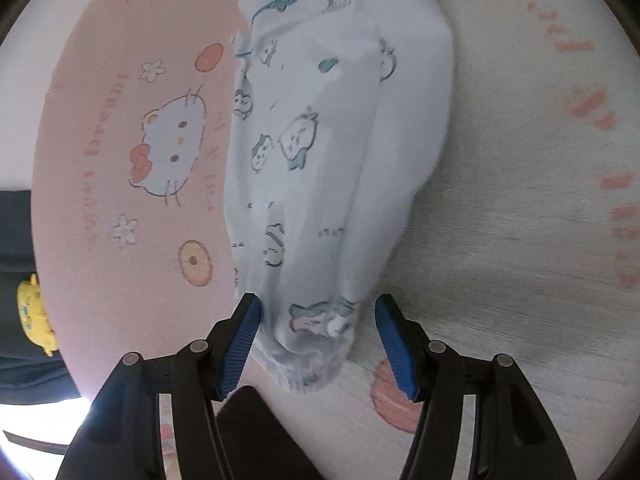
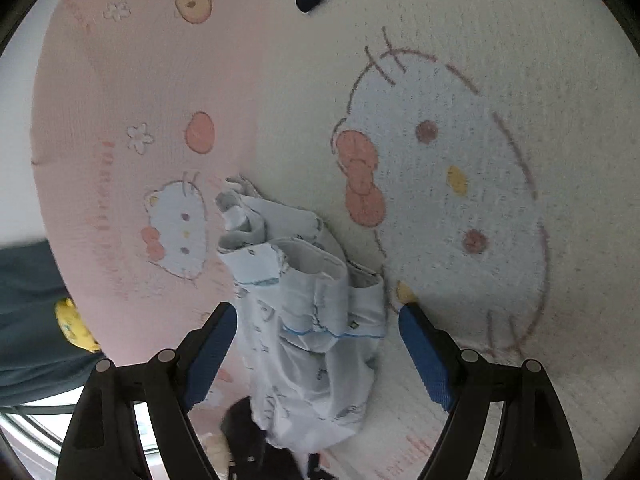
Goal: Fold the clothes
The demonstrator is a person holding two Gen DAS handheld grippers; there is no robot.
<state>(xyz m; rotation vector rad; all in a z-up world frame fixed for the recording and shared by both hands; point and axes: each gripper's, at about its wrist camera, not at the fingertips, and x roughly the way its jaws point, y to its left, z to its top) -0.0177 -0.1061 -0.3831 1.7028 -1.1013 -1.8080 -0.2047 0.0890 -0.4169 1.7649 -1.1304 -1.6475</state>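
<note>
Slippage is our worry. Lower centre in the left wrist view, our left gripper [image 1: 318, 344] straddles the ribbed cuff of the pale blue cartoon-print cotton garment [image 1: 320, 160]; one pad touches, the other stands clear, so the cuff may drop. In the right wrist view our right gripper [image 2: 318, 344] gapes around the bunched garment, gripping nothing; closing here could grab several layers. On the pink cat-print mat [image 1: 120, 140] we read only "Dream", blurred.

pale blue garment [image 1: 332, 152] with small cartoon-animal print, folded lengthwise into a long bundle, lying flat on the rug across the pink/cream boundary; ribbed cuff end nearest.
</note>
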